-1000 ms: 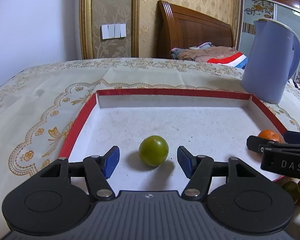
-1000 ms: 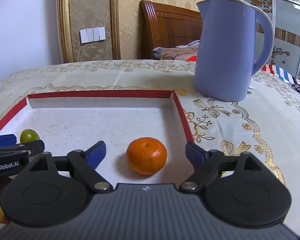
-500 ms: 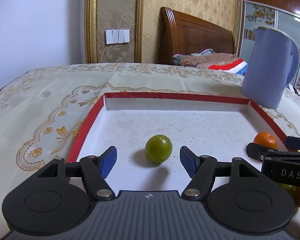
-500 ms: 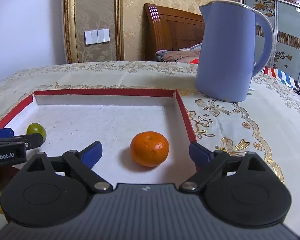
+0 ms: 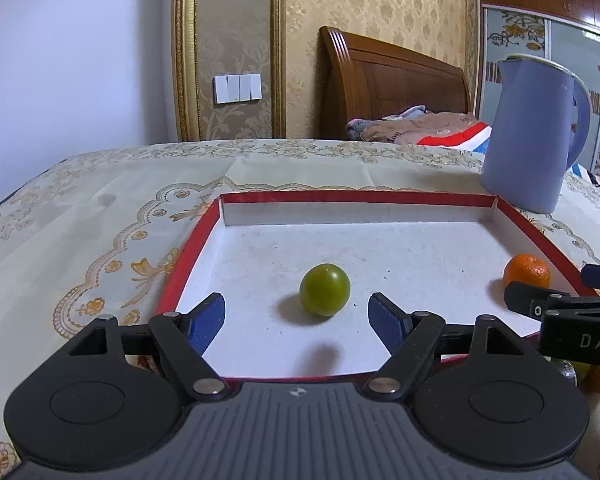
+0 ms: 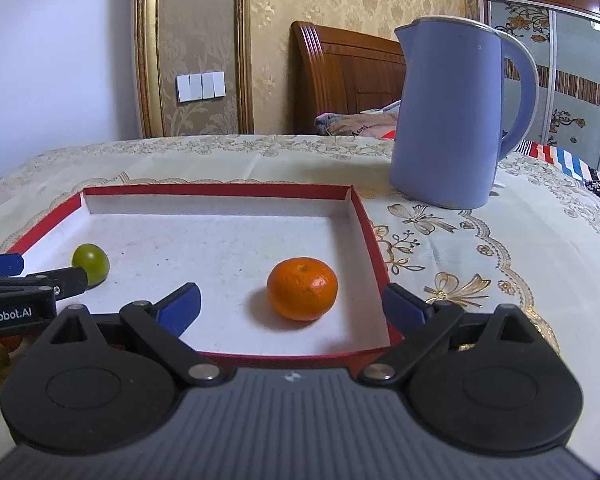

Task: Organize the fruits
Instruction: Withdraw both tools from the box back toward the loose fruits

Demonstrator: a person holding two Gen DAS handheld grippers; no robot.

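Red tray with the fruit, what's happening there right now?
Nothing is gripped. The left gripper hangs open just short of the green fruit, and the right gripper hangs open just short of the orange. Both fruits rest on the floor of the red-rimmed tray. More fruit sits outside its near edge, mostly hidden.

One green fruit [image 5: 324, 295] and one mandarin orange [image 6: 302, 289] lie in one red-rimmed tray [image 6: 216, 189]. One lavender kettle [image 6: 454, 114] stands on one floral tablecloth [image 5: 80, 216]. Two grippers: left gripper [image 5: 298, 320], right gripper [image 6: 292, 306].
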